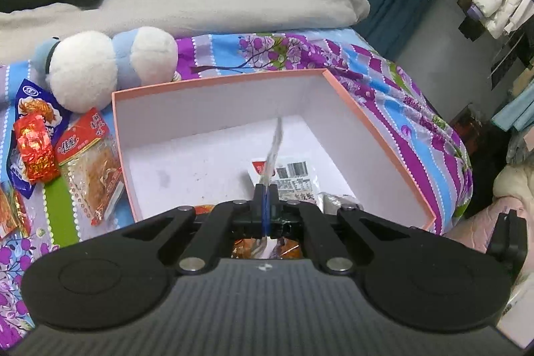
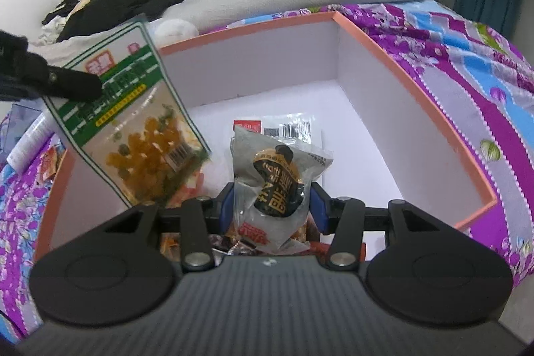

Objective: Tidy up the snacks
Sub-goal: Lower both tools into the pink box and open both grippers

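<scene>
I see even, soft indoor light, bright white box floor (image 1: pixel 200 155) nearly washed out, strong fisheye bending at edges, motion blur on the green packet (image 2: pixel 133 109), faint shadows.

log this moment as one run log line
left gripper: shut on green snack packet | right gripper: shut on grey snack bag | both over pink box

Left gripper (image 1: pixel 266 206) fingers (image 1: pixel 258 201) pinched, right gripper (image 2: pixel 270 206) clamped.

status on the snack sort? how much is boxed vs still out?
Done: a few packets lie in the pink box. In hand: left tool pinches the green-labelled bag; right tool holds a grey packet, both over the box. Left: red packets on the bedsheet.
</scene>
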`<move>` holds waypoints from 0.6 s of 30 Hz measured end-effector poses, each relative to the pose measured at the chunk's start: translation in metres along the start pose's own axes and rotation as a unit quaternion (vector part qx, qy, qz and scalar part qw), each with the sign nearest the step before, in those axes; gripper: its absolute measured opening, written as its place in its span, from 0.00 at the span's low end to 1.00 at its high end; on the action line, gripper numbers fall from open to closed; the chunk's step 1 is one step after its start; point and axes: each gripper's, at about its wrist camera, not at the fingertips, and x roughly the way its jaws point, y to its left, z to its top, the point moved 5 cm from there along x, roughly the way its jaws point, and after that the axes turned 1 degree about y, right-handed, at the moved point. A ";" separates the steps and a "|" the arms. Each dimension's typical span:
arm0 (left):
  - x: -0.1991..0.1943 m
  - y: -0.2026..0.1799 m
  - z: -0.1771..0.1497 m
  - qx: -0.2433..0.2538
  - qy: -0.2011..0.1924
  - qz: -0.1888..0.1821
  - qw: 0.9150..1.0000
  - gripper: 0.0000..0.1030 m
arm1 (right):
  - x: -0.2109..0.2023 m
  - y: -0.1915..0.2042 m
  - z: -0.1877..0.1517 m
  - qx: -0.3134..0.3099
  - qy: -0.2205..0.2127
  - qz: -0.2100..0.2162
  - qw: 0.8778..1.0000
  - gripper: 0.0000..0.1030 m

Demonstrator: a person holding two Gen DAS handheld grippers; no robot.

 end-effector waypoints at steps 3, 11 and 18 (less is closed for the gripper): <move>0.000 0.000 -0.002 0.008 0.006 0.006 1.000 0.04 | -0.002 -0.001 -0.001 0.003 0.003 0.005 1.000 0.51; -0.023 0.001 -0.013 0.024 -0.013 0.007 1.000 0.45 | -0.024 0.004 0.007 -0.004 -0.035 0.006 0.999 0.66; -0.075 0.004 -0.032 0.046 -0.068 0.010 0.997 0.47 | -0.060 0.016 0.005 -0.006 -0.086 0.014 0.996 0.66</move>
